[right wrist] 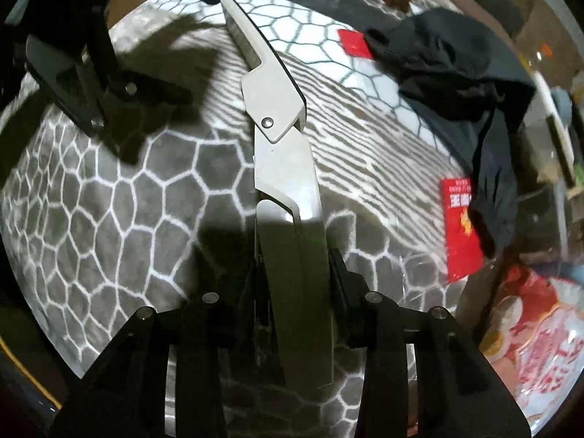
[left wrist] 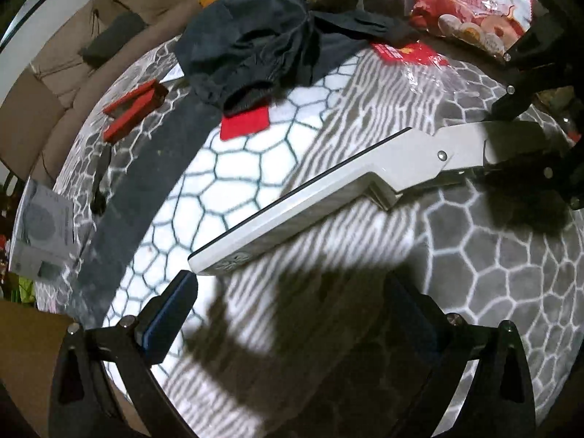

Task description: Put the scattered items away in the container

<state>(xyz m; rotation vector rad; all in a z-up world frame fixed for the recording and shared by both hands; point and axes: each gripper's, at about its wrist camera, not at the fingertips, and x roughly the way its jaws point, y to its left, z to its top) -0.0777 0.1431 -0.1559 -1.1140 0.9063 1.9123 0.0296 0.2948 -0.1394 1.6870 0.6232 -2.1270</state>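
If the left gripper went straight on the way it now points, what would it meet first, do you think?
Probably the far end of the white hinged tool, held by the right gripper; it crosses just ahead of the open left gripper. Depth is unclear, so it may pass under to the patterned blanket.

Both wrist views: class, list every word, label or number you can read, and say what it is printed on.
None reads in full.
Snack bag: large Chinese characters and a line of small letters, too blurred.
Red packet: yellow and white Chinese print, too blurred.
Grey box: small side print, too small.
White folding tool, held in the right gripper: no text.
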